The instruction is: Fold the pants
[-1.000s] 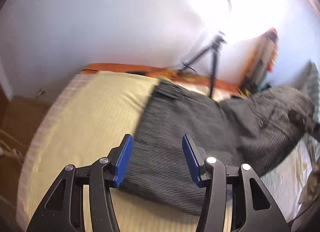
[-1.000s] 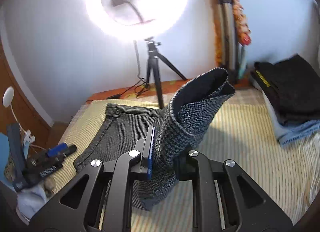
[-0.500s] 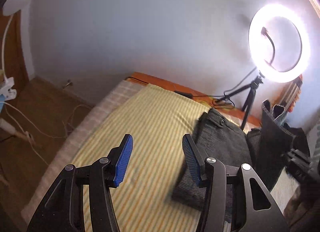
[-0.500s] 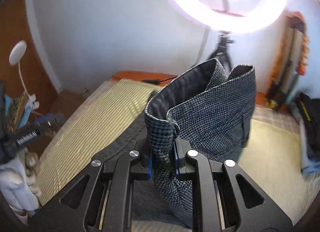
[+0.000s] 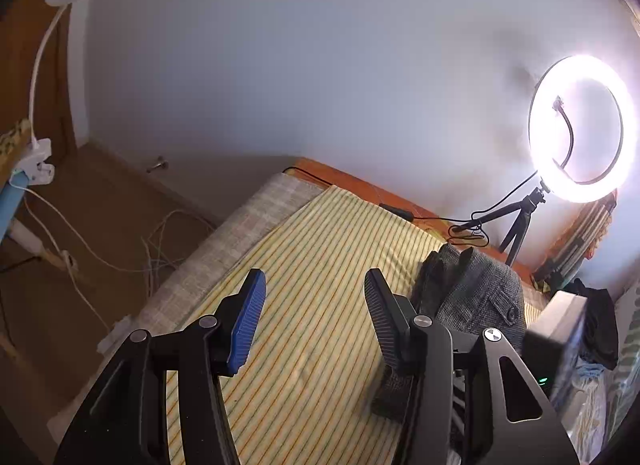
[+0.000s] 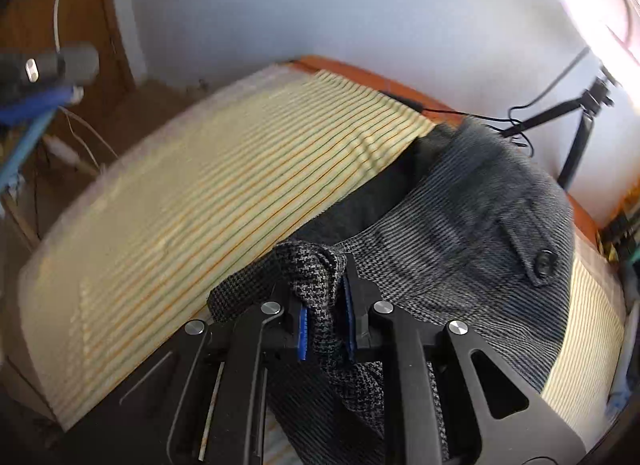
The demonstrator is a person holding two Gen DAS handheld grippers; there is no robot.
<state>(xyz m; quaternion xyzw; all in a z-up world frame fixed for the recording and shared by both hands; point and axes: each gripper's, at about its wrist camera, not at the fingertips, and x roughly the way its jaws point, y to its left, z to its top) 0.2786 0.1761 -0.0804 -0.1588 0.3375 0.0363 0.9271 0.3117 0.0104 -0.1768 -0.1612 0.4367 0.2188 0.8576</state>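
The grey checked pants (image 6: 472,233) lie on the yellow striped bed sheet (image 6: 208,201), with a buttoned pocket flap facing up. My right gripper (image 6: 325,335) is shut on a bunched fold of the pants cloth, which stands up between the blue pads. In the left wrist view the pants (image 5: 476,293) lie to the right, partly behind the right finger. My left gripper (image 5: 314,321) is open over bare sheet (image 5: 320,249), with nothing between its fingers. The right gripper's body (image 5: 560,349) shows at the right edge there.
A lit ring light on a black tripod (image 5: 580,129) stands at the bed's far side with its cable along the orange frame. A white clip lamp (image 5: 52,65) and loose cables are on the left by the brown floor. Dark folded clothes (image 5: 600,325) lie far right.
My right gripper has swung left and down, carrying the held pants end over the rest of the pants. My left gripper has moved left off the pants to bare sheet and stayed open.
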